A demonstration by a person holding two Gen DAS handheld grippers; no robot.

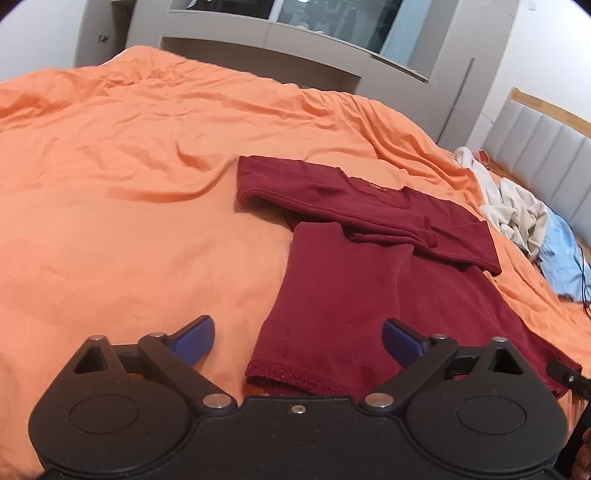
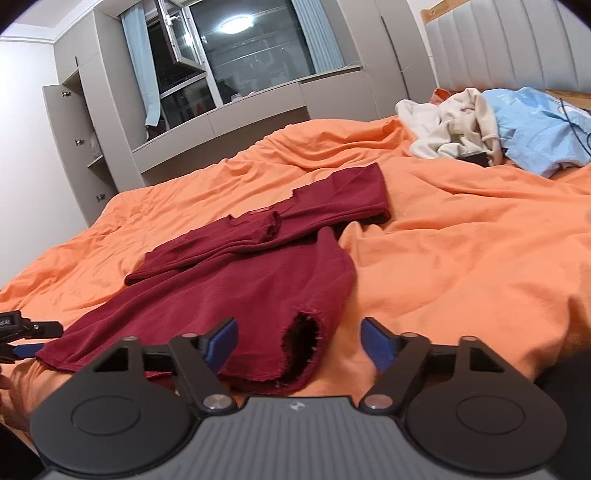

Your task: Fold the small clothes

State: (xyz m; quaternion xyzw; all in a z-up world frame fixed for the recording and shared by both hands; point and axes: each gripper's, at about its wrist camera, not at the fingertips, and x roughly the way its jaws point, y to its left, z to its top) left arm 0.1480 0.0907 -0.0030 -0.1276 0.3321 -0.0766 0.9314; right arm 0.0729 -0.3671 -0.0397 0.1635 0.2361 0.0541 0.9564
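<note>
My left gripper (image 1: 297, 341) and right gripper (image 2: 298, 341) both gape wide, holding nothing, over the hem of a soft maroon shirt (image 1: 343, 295), sleeves folded in, on the rumpled orange sheet (image 1: 129, 206).

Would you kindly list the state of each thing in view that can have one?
Left tool: open, holding nothing, at the hem of the shirt.
Right tool: open, holding nothing.
Shirt: partly folded, sleeves laid across, flat on the duvet.
Duvet: spread, wrinkled.
Cream garment: crumpled in a heap.
Blue garment: crumpled beside it.
Window: open.
Cupboard door: open.
</note>
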